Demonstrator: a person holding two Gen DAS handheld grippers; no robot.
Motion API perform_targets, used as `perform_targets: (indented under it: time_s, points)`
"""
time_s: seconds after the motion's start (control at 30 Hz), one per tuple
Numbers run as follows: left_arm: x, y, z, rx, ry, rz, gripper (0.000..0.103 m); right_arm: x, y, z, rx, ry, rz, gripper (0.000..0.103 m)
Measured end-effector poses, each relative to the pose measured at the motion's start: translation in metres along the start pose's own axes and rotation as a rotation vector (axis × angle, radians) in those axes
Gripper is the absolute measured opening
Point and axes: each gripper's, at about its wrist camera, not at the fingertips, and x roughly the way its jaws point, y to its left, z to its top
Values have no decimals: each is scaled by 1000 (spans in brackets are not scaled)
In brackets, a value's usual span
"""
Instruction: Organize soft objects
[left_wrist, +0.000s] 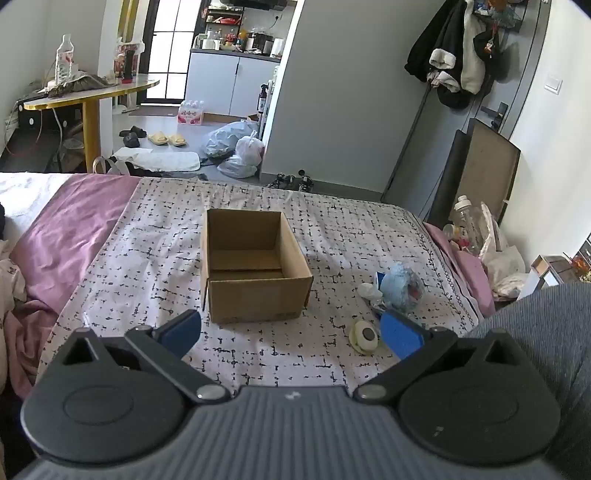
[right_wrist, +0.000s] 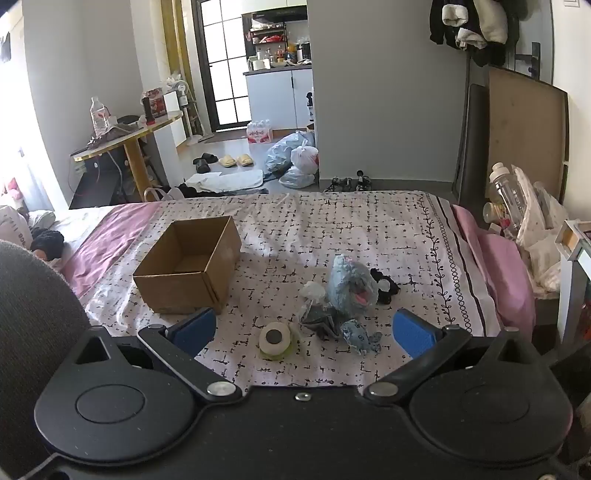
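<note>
An open, empty cardboard box (left_wrist: 251, 266) stands on the patterned bedsheet; it also shows in the right wrist view (right_wrist: 192, 266). To its right lie soft objects: a light blue plush (right_wrist: 349, 286), a small blue plush (right_wrist: 358, 334), a round cream-and-green toy (right_wrist: 275, 339), a crumpled plastic bag (right_wrist: 314, 295) and a black-and-white item (right_wrist: 384, 286). In the left wrist view the blue plush (left_wrist: 400, 286) and round toy (left_wrist: 364, 336) show. My left gripper (left_wrist: 291, 332) is open and empty, just before the box. My right gripper (right_wrist: 304, 330) is open and empty, just before the toys.
The bed's far edge (right_wrist: 332, 194) drops to a floor with bags (right_wrist: 295, 155) and slippers. A purple blanket (left_wrist: 70, 229) lies left of the sheet. Bottles and bags (right_wrist: 517, 206) crowd the right bedside. A yellow table (left_wrist: 88, 96) stands far left.
</note>
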Motion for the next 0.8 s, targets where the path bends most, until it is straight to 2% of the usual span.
perform_targets:
  time_s: [0.8]
  points:
    - [-6, -4, 3, 4, -14, 8, 103, -1, 1, -1, -8, -18, 3, 103]
